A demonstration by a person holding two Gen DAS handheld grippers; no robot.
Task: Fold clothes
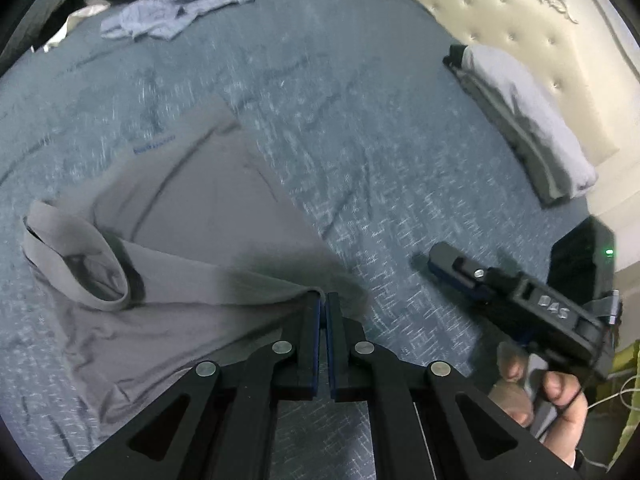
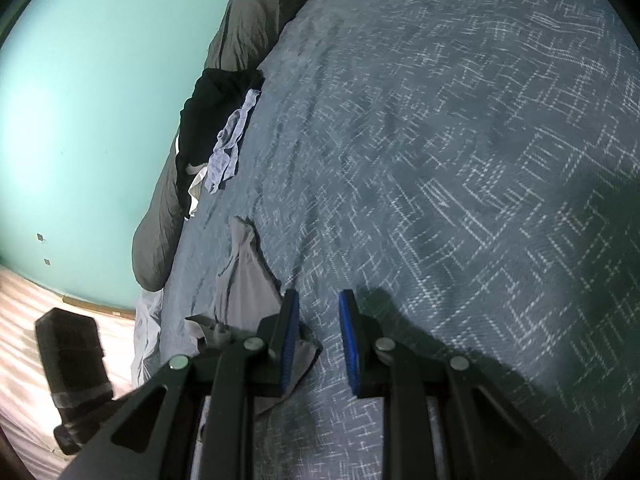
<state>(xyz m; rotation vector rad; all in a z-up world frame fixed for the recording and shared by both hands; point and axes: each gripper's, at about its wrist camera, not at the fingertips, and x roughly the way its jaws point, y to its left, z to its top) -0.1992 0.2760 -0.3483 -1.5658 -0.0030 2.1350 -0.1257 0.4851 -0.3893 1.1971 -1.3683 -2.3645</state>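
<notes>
On blue patterned bedspread [image 1: 360, 140] | left gripper [image 1: 323, 300] pinching grey cotton shirt [image 1: 192, 220] edge | right gripper [image 2: 319, 304] hovering, jaws apart, gripping nothing

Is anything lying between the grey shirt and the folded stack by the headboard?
Nothing visible: only bare bedspread lies between the grey shirt and the folded stack. The right tongs hover off to one side of that path.

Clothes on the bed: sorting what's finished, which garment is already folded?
The pale folded garment beside the headboard; the grey shirt lies spread, the light blue one crumpled.
</notes>
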